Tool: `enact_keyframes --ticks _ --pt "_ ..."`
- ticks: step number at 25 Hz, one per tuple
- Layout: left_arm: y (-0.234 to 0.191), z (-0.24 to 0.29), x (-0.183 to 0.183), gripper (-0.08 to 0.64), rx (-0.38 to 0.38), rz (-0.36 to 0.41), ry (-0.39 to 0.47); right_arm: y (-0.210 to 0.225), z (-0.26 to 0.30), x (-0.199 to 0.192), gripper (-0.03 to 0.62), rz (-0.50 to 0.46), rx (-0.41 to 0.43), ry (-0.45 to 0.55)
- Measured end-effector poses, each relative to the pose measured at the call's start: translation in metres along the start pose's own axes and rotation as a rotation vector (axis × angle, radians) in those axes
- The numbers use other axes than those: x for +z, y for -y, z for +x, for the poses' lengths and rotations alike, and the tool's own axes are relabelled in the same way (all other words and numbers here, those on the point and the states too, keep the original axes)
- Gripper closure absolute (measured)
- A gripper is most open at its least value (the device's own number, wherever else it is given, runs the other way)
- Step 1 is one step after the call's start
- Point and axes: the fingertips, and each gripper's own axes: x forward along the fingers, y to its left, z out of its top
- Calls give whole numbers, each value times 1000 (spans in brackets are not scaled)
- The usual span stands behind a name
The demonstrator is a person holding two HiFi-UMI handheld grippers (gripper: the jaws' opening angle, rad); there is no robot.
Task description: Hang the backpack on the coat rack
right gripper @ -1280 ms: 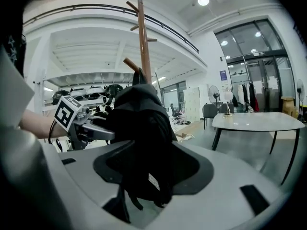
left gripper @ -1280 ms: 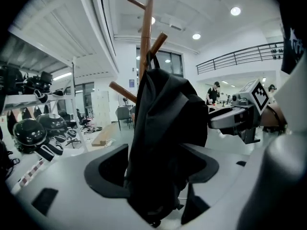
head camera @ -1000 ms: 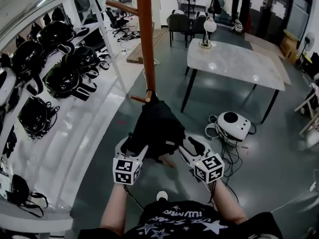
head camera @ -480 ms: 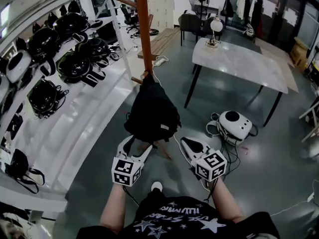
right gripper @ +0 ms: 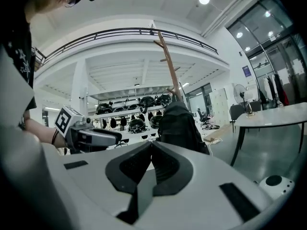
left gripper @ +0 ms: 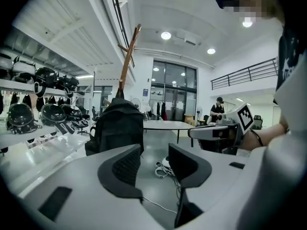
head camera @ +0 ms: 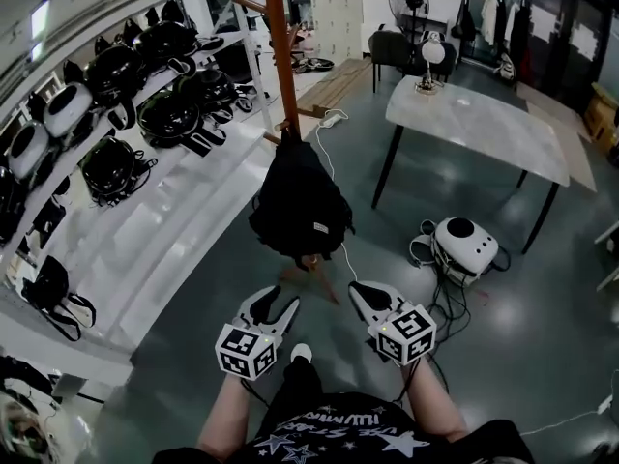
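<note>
So, backpack (head camera: 298, 206): black, hanging by its top from a lower side peg of the coat rack (head camera: 281, 56), body slack against the pole; no gripper touching it.
Coat rack: reddish wooden pole, upright, with more pegs angling out higher up; wooden feet show on the floor just under the bag.
Left gripper (head camera: 276, 303): well apart from the backpack, on the person's side of it; jaws partway apart and closing. Its own view shows only floor and a cable in the gap, pads (left gripper: 125, 166) pressing on nothing, bag beyond them.
Right gripper (head camera: 363, 291): beside the left one, also clear of the bag; jaws clenched tip to tip, with nothing between them in its own view.
Hands: one behind each marker cube, forearms coming in from the bottom edge of the head view.
Shelving (head camera: 145, 220): white racks to the left of the coat rack, carrying rows of black helmets (head camera: 169, 114).
Table (head camera: 484, 129): pale top, dark legs, to the right of the rack, with a lamp (head camera: 432, 56) at its far end.
Floor: grey and glossy; white rounded device (head camera: 464, 243) with cables lies near the table legs, to the right of the bag.
</note>
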Motion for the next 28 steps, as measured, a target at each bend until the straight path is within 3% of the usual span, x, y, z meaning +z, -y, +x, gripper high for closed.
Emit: enact_keyframes --ticks 4,9,18,28 --pt "19 -26 -20 452 40 -62 -18 -12 -21 -20 579 47 7 -11" --pt "37 -34 -34 511 47 -42 -55 -20 -29 -28 580 46 24 -23" --pt "44 -72 -69 540 65 -37 -114 -63 -16 -51 580 34 80 -87" --pt "13 -195 -97 540 178 -127 -101 -164 -12 -51 580 -25 144 -121"
